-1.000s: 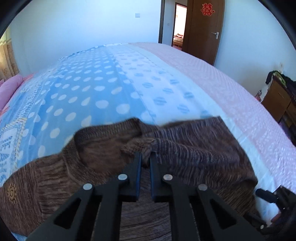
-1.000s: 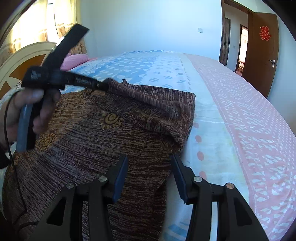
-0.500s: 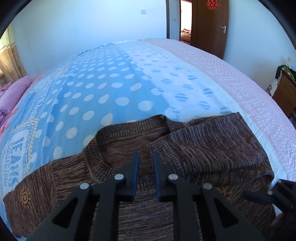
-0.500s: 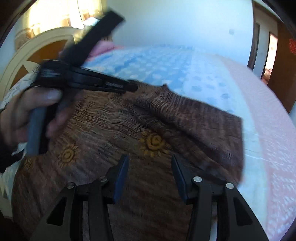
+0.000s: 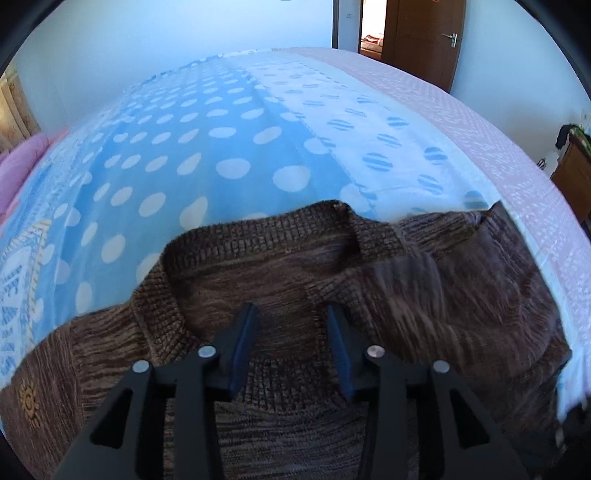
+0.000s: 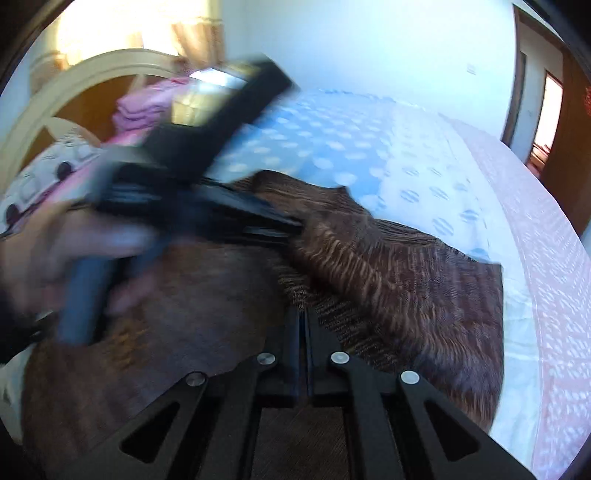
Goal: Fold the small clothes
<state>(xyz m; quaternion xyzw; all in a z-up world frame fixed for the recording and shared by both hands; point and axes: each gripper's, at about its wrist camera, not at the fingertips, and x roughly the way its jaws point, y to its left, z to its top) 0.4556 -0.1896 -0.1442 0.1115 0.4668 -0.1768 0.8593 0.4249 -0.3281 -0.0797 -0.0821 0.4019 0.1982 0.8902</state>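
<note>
A small brown knit sweater lies on the bed, its ribbed collar toward the far side and its right sleeve folded over the body. My left gripper is open and empty, hovering just above the cloth below the collar. In the right wrist view the sweater fills the middle. My right gripper is shut, with its tips at a ribbed fold of the sweater; whether cloth is pinched between them is blurred. The left gripper and the hand holding it show there as a blur at left.
The bed carries a blue dotted blanket and a pink spread at the right. A headboard and pink pillows are at left. A wooden door and a side cabinet stand beyond.
My left gripper let go of the folded sleeve and opened wide. My right gripper moved left onto the sweater and closed.
</note>
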